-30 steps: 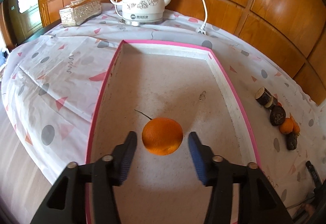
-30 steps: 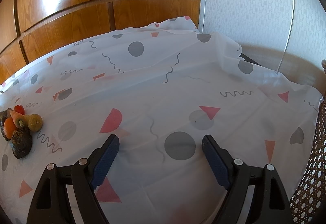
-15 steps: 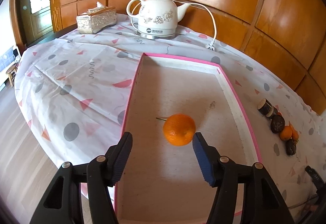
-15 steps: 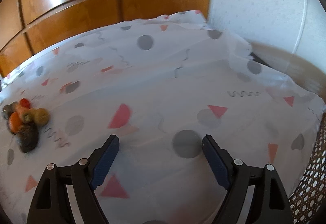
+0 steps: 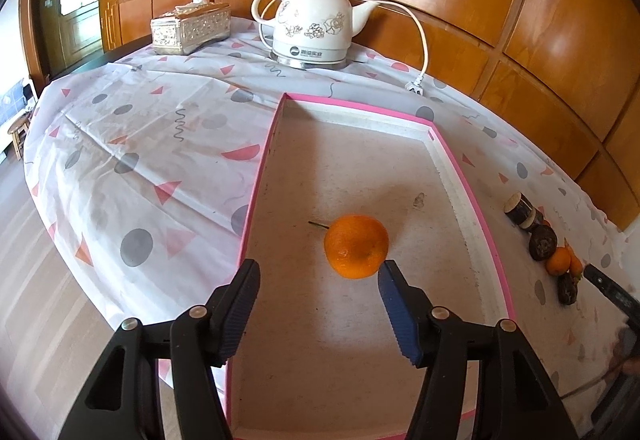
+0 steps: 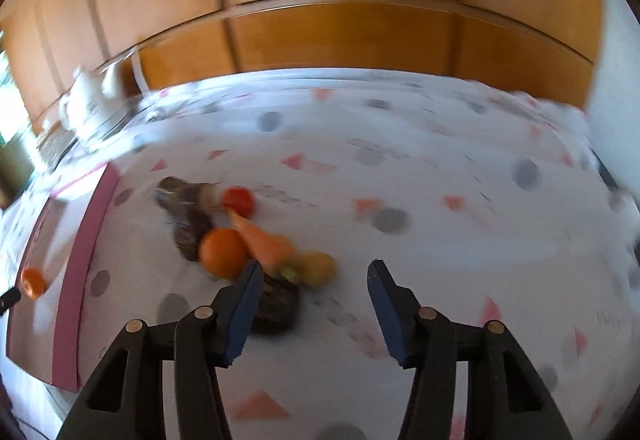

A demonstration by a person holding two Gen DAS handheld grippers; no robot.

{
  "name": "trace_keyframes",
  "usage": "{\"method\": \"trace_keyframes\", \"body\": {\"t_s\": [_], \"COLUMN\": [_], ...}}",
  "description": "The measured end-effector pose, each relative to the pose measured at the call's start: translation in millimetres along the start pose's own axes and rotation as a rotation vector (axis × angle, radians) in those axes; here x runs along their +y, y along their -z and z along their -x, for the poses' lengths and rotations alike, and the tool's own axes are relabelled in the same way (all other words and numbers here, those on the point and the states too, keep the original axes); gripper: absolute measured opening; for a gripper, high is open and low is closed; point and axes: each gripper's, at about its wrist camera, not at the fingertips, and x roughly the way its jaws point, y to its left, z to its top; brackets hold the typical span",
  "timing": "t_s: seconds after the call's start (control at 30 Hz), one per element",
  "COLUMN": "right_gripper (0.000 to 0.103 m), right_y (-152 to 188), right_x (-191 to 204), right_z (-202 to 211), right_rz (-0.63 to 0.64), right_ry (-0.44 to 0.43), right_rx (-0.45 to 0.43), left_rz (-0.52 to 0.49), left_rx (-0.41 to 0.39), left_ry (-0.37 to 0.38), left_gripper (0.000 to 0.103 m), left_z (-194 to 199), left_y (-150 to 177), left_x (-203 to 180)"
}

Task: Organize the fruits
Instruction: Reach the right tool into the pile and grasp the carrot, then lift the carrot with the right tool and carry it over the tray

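**Orange in tray; remaining produce grouped on desk**

Left hand-held gripper (image 5: 318, 282): jaws set wide, nothing between them. In the left wrist view it occupies the lower centre of the frame, above the pink-edged tray (image 5: 467, 196). The orange (image 5: 356, 246) lies on the tray floor at frame centre, just beyond the blue pad of the right-hand finger (image 5: 396, 314), with a thin stem pointing toward the left of the frame. It is the only item in the tray.

Right hand-held gripper (image 6: 312, 286): jaws set wide, nothing between them. The right wrist view is motion-blurred. The fruit cluster (image 6: 240, 236) lies on the patterned tablecloth (image 6: 440, 200) at centre left of that frame: a second orange (image 6: 223, 252), a carrot-shaped piece (image 6: 262, 242), a small red fruit (image 6: 239, 201), a yellowish fruit (image 6: 318, 268) and several dark brown items. The left-hand finger overlaps the nearest dark item (image 6: 278, 306) in the frame; contact cannot be determined.

At the upper centre of the left wrist view, a white kettle (image 5: 316, 28) stands on the desk, with a tissue box (image 5: 190, 26) to its left.
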Motion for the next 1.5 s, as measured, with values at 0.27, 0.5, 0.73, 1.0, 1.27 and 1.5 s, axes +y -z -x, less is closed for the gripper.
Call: {"method": "trace_keyframes", "body": {"t_s": [0.27,0.5,0.73,1.0,1.27,1.5], "right_gripper": [0.028,0.024,0.023,0.022,0.021,0.021], "right_y": [-14.5,-11.6,-12.1,-9.5,-12.0,-10.0], "right_x": [32.6,31.6,31.1,40.0,70.6,120.4], "right_z": [-25.9,-26.0,-27.3,-15.0,11.1,29.8], "right_rz": [0.222,0.233,0.197,0.178,0.183,0.229], "right_ry": [-0.033,-0.046,-0.046,-0.033,-0.106,-0.249], "right_rx": [0.066,0.082,0.078,0.04,-0.01,-0.022], "left_rz": [0.023,0.042,0.081,0.135,0.19,0.2], "left_rx": [0.007,-0.041,-0.056,-0.038,-0.018,-0.03], "left_ry": [0.005,0.001,-0.035,-0.054,-0.074,-0.084], "left_gripper": [0.062,0.063,0.064,0.069,0.069,0.071], "left_z": [-1.5,14.6,22.4,21.3,17.6,20.0], "left_y": [-1.2,-7.7,-7.2,-3.6,-0.2,-0.1], "left_x": [5.0,6.6,18.7,30.1,42.7,44.7]}}
